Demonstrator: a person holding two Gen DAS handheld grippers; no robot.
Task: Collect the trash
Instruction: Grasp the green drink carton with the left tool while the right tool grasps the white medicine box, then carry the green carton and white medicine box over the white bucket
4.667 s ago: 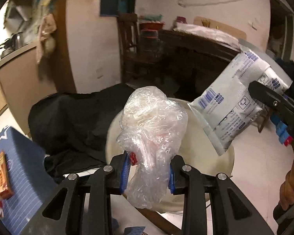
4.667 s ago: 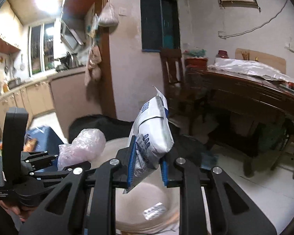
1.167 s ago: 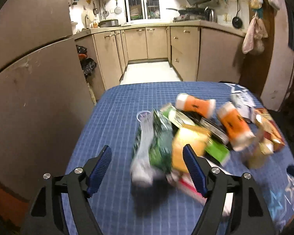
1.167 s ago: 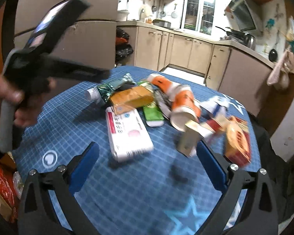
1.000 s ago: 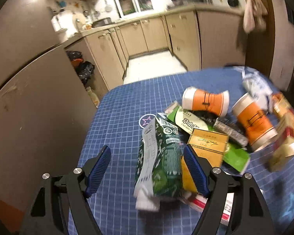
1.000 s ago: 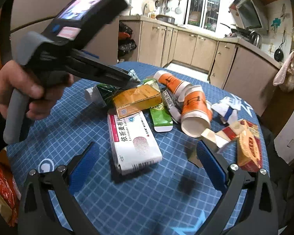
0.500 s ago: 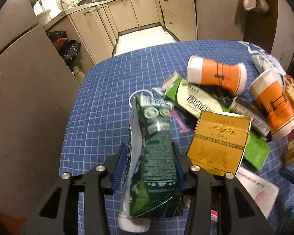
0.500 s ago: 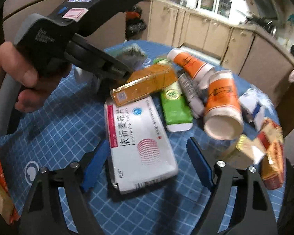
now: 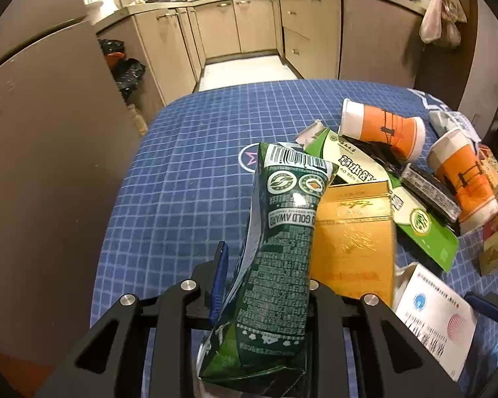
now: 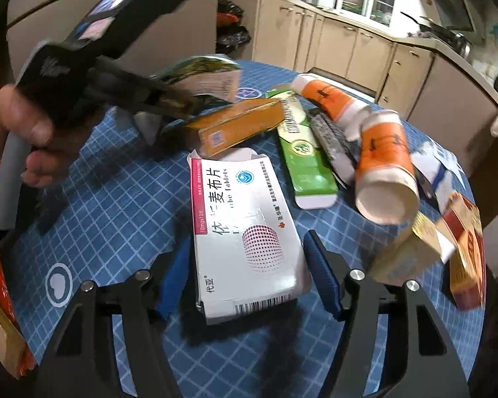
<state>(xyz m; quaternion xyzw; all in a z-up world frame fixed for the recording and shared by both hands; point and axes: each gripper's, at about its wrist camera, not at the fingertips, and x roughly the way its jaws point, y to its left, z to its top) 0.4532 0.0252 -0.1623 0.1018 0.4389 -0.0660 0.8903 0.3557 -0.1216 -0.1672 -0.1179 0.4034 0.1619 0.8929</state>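
On the table (image 9: 189, 152): double pickup under way.
Left tool (image 9: 265, 285) clamps green pouch (image 9: 282, 242); right tool (image 10: 245, 275), half-open, closing, straddles pill box (image 10: 242, 229) — squeeze, lift next.

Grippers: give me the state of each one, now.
Left gripper: just closed, shut on the green packet.
Right gripper: open, jaws closing around the white tablet box, no grip yet.
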